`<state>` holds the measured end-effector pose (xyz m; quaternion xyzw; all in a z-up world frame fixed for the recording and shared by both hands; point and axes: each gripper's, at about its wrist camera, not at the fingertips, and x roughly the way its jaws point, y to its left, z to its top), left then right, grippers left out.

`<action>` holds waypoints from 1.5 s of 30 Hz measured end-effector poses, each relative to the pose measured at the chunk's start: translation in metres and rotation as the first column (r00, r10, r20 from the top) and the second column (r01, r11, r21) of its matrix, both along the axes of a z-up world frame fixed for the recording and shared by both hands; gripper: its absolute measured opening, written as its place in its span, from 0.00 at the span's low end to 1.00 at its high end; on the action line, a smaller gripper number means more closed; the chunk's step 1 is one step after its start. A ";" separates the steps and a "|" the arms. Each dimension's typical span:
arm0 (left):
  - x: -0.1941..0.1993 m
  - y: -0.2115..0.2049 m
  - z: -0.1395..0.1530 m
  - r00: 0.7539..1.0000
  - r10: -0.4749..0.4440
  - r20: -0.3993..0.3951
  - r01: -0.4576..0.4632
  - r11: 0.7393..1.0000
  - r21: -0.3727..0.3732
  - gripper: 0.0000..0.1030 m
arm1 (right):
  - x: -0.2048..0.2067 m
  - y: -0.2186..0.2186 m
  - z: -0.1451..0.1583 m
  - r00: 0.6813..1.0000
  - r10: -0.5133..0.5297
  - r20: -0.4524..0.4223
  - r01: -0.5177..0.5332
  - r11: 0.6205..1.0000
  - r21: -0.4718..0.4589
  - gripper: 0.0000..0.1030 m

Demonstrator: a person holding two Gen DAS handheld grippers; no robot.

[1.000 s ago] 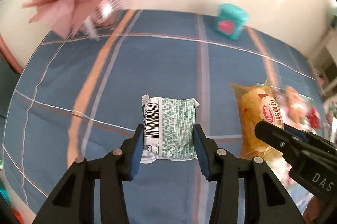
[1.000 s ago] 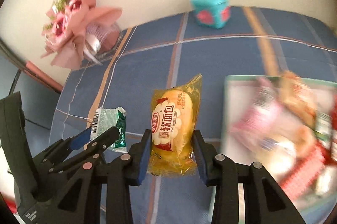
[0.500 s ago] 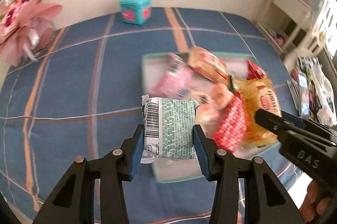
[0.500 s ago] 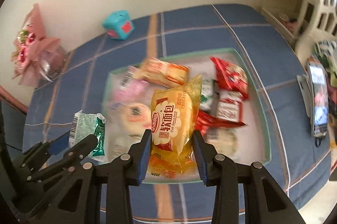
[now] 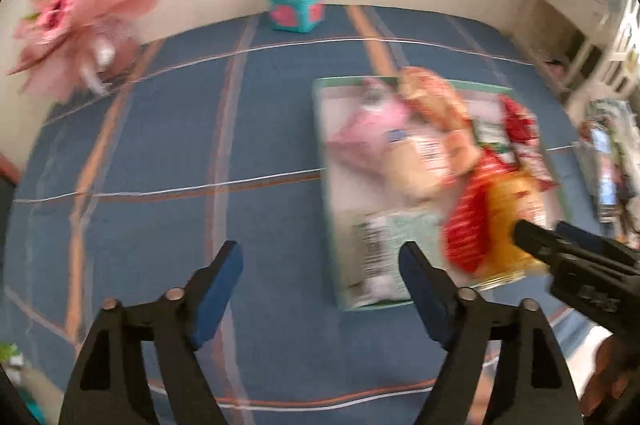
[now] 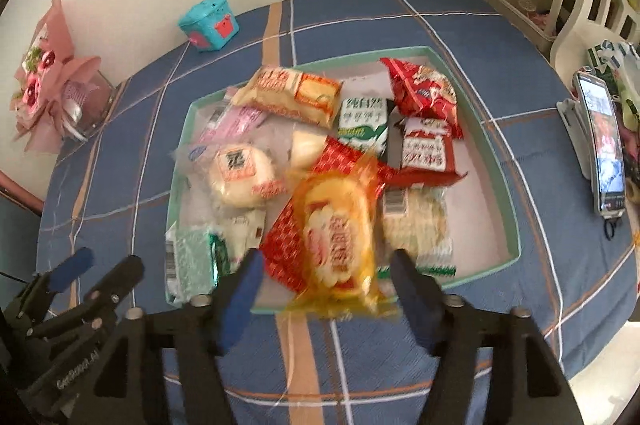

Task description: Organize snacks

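My left tool (image 5: pixel 320 265) stands wide with nothing between its blue pads, over the blue plaid cloth on the desk (image 5: pixel 168 153), just left of the mint-rimmed tray (image 5: pixel 326 161). My right tool (image 6: pixel 326 277) is also spread wide; the yellow bread packet (image 6: pixel 338 241) sits between its fingers without either pad touching it, lying over the near rim of the tray (image 6: pixel 502 185) on top of a red packet (image 6: pixel 288 245).

The left view is smeared, so the tray's contents are only blobs of pink, orange and red there. It does show the green-and-white packet (image 5: pixel 380 253) lying in the tray's near left corner, and the right tool (image 5: pixel 576 273) coming in from the right edge beside the yellow packet (image 5: pixel 516 221).

The right view is sharper. I can pick out the same green packet (image 6: pixel 192 261) at the near left corner, a round white bun in clear wrap (image 6: pixel 240 177), an orange-and-cream packet (image 6: pixel 292 97) at the far side, a green-and-white carton (image 6: pixel 364 121) and two more red packets (image 6: pixel 424 93). It also shows the left tool (image 6: pixel 80 285) low at the left.

Beyond the tray stand a teal box (image 6: pixel 208 25) against the wall and a pink bouquet (image 6: pixel 48 77) at far left. A phone on a stand (image 6: pixel 602 141) shows only in the right view's right edge.
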<state>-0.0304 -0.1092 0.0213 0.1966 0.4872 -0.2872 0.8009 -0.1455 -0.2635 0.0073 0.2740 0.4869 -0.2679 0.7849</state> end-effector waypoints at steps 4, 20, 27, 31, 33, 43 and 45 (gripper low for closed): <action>0.004 0.031 -0.003 0.997 0.068 0.046 -0.070 0.996 0.048 0.90 | 0.001 0.023 0.001 1.000 0.025 -0.005 -0.025 1.000 -0.009 0.78; -0.006 0.094 0.009 0.973 0.191 0.130 -0.201 0.977 0.070 0.90 | 0.006 0.082 0.023 0.994 0.107 -0.015 -0.108 0.985 -0.136 0.96; -0.004 0.097 0.010 0.965 0.215 0.150 -0.230 0.969 0.091 0.90 | 0.008 0.089 0.026 0.991 0.131 -0.021 -0.132 0.977 -0.167 0.96; -0.005 0.095 0.009 0.962 0.218 0.162 -0.238 0.965 0.113 0.90 | 0.007 0.090 0.027 0.992 0.129 -0.013 -0.129 0.976 -0.173 0.96; -0.005 0.095 0.008 0.962 0.221 0.164 -0.242 0.963 0.122 0.90 | 0.006 0.090 0.027 0.992 0.126 -0.011 -0.126 0.977 -0.170 0.96; -0.001 0.097 0.005 0.958 0.242 0.151 -0.262 0.956 0.131 0.90 | 0.005 0.088 0.024 0.993 0.118 -0.007 -0.118 0.982 -0.150 0.96; 0.000 0.099 0.005 0.957 0.250 0.148 -0.269 0.954 0.131 0.90 | 0.005 0.088 0.024 0.993 0.120 -0.009 -0.120 0.982 -0.148 0.96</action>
